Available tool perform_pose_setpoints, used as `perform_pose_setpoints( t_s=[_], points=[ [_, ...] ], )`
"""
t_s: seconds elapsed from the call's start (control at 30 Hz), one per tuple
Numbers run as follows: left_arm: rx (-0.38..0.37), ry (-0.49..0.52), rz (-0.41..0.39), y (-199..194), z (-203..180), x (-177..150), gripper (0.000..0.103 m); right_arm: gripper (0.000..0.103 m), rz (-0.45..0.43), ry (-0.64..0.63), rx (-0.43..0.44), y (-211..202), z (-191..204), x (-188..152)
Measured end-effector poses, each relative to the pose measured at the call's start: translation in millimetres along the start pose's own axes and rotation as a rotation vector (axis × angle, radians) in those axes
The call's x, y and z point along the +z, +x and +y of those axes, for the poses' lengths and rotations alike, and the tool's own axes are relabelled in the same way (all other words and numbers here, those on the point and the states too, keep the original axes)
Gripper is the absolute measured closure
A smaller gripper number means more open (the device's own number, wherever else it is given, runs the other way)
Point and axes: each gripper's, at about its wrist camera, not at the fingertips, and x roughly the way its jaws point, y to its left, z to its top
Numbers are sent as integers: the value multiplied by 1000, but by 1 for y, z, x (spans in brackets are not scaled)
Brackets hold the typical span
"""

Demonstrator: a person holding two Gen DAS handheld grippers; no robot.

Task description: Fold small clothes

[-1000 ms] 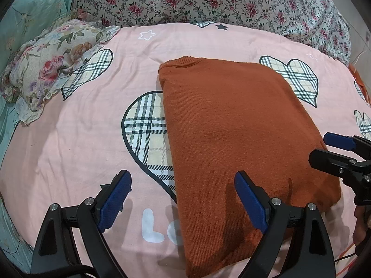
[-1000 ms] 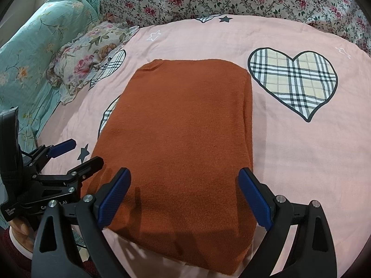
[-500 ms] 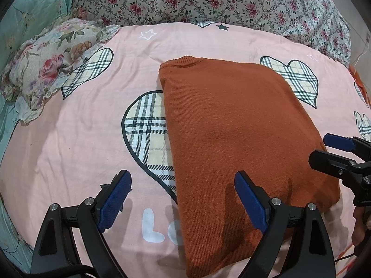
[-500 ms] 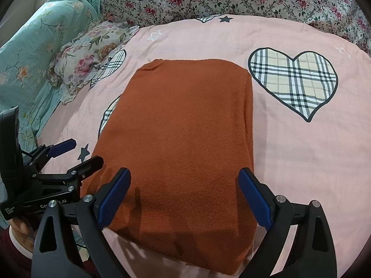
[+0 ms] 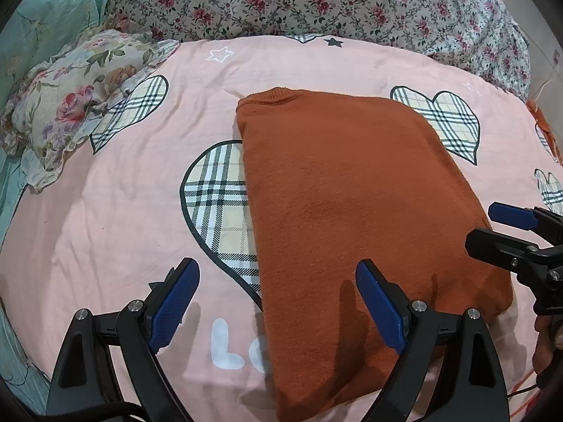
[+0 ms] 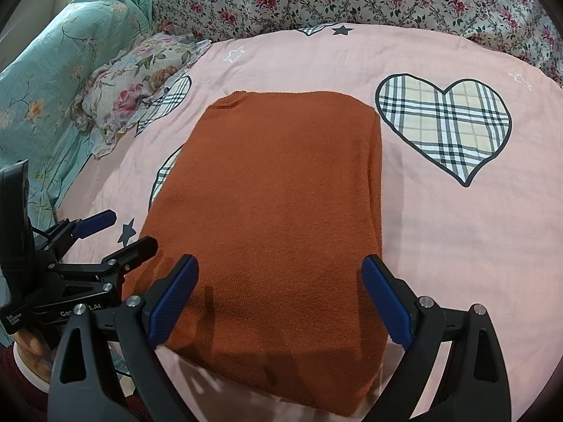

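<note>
While the folded orange sweater [image 5: 352, 211] lies flat on the pink sheet [image 5: 105, 211], your left gripper [image 5: 278, 302] and right gripper [image 6: 278, 295] hover wide apart, holding nothing.

Left claw [image 5: 278, 299]: black angular arms, ribbed blue pads [image 5: 174, 306] on the inner faces, silver screws shining at each pivot. Right claw [image 6: 279, 299] is the same build, black frame, blue pads [image 6: 385, 302], round silver screws. In the right view the left claw's body carries white lettering, partly hidden, plus a small white label and a thin black cable. Bare skin of a hand [image 6: 30, 351] shows beneath it, with a dark red sleeve edge.
</note>
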Motion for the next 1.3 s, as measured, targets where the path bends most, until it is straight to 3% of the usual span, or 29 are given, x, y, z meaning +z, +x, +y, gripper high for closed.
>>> perform_pose_setpoints(
  t_s=[1.3],
  points=[
    [-10, 2, 1, 3, -1, 7, 12, 9, -9, -3, -7, -4, -2, 4]
  ],
)
